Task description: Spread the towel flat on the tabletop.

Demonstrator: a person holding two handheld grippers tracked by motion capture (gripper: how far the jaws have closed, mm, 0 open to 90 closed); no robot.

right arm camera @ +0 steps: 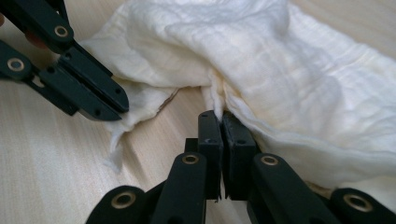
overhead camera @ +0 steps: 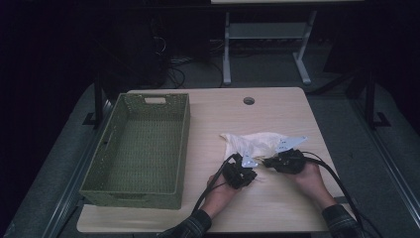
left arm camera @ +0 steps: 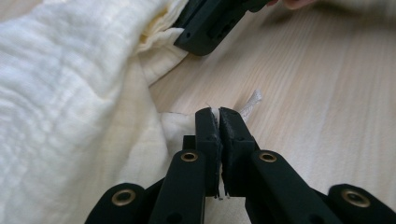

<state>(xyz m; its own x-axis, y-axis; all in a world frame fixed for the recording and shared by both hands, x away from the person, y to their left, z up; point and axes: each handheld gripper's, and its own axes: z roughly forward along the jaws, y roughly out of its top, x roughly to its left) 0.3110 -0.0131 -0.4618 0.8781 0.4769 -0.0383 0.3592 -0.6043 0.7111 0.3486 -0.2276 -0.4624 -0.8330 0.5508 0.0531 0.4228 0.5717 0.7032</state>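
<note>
Nearest the bench's front edge, two plaid sleeves are seen, and each hand holds a tool with a cable trailing back. The left tool is clamped on a corner of the cream cloth; in the left gripper view its jaws are pressed together with a frayed bit of the hem pinched between them, and the wood of the bench lies bare to their right. The right tool is likewise closed on the cloth: in the right gripper view its jaws are shut on a gathered fold at the cloth's near edge, while the left tool is seen at upper left, gripping the neighbouring corner. The two tools are held close together. The cloth is spread crumpled on the bench just beyond them, right of centre. To the left, well apart from the cloth, a green woven basket is set on the bench. Farther back, a round hole is cut in the bench top
</note>
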